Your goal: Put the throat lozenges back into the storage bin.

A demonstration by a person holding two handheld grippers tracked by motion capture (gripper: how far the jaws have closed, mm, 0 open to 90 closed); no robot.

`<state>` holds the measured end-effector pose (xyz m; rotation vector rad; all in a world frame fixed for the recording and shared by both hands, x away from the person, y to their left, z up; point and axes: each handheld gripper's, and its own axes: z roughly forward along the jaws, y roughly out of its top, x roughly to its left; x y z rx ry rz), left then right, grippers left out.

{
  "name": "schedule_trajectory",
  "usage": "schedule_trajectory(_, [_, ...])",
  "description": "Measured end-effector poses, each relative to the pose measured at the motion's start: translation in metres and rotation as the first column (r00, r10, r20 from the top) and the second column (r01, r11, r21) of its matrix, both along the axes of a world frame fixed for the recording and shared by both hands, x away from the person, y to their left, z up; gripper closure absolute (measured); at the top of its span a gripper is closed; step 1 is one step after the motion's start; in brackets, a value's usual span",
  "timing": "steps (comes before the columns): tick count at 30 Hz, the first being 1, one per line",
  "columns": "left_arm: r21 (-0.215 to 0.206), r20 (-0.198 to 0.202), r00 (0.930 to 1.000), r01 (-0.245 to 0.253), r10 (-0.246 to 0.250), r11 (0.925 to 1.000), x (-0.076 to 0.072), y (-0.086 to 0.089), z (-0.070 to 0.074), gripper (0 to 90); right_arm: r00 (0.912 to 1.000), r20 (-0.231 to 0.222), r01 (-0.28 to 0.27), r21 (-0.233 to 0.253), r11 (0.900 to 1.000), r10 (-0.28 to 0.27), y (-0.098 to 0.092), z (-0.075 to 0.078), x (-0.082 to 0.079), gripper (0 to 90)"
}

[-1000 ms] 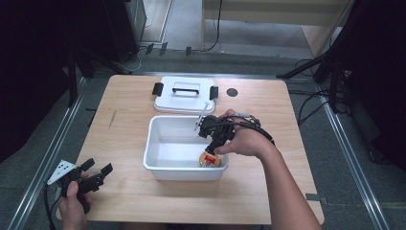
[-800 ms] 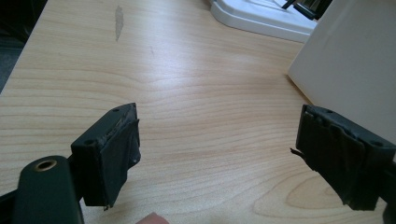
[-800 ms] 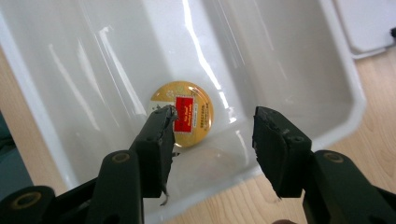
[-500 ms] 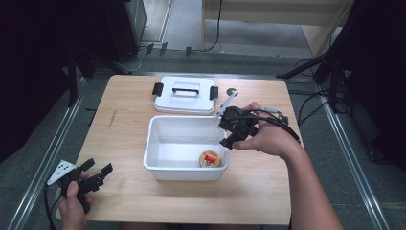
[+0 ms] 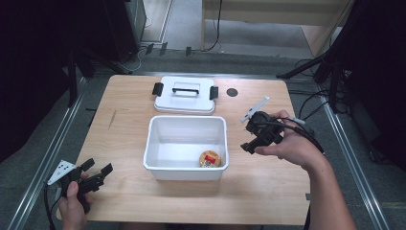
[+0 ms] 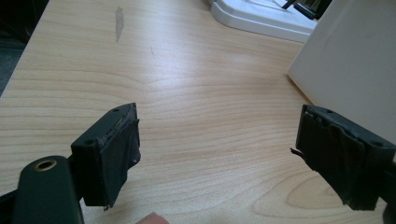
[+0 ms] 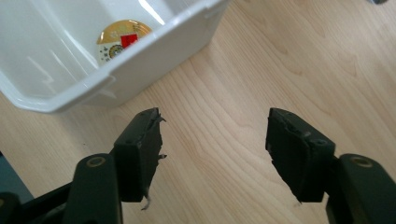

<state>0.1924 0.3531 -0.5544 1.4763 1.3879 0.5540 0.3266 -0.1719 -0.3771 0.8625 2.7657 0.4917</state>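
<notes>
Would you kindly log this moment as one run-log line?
right gripper: open, empty, beside bin | left gripper: open, table corner | round packet: in bin | lid: off, behind bin

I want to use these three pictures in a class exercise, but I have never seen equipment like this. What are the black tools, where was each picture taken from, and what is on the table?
A person holds a black two-jaw gripper in each hand: the left gripper near the table's front corner, the right gripper beside the box. Both are open and hold nothing. The high view looks down from above. The other two come from cameras riding on each gripper, looking along its jaws. On the light wooden table stand an open white plastic box with a small round gold-and-red item inside, and behind it the box's white lid with black clips.
</notes>
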Motion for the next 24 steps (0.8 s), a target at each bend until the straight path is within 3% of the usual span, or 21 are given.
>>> schedule_trajectory(5, [0.002,-0.001,1.0000,-0.001,0.001,1.0000,0.000,0.000,0.000,14.3,0.9968,0.021,0.077,0.023,0.997,-0.077,-0.019,-0.013,-0.003,25.6])
schedule_trajectory(9, [0.002,-0.001,1.0000,-0.001,0.001,1.0000,0.000,0.000,0.000,14.3,0.9861,0.028,0.162,0.042,0.986,-0.164,-0.033,-0.028,-0.005,14.8])
schedule_trajectory(12, [0.002,-0.001,1.0000,-0.001,0.001,1.0000,0.000,0.000,0.000,14.3,0.9788,0.041,0.198,0.053,0.979,-0.201,-0.042,-0.040,-0.007,11.5])
schedule_trajectory(14, [0.002,0.000,1.0000,-0.001,0.001,1.0000,0.000,0.000,0.000,14.3,0.9749,0.038,0.216,0.072,0.974,-0.219,-0.048,-0.047,-0.010,4.2])
schedule_trajectory(18, [0.001,-0.001,1.0000,-0.001,0.001,1.0000,0.000,0.000,0.000,14.3,0.9610,0.029,0.270,0.122,0.955,-0.275,-0.059,-0.061,-0.013,0.0])
schedule_trajectory(24, [0.002,0.000,1.0000,-0.001,0.001,1.0000,0.000,0.000,0.000,14.3,0.9385,0.073,0.319,0.190,0.928,-0.338,-0.077,-0.082,-0.022,0.0])
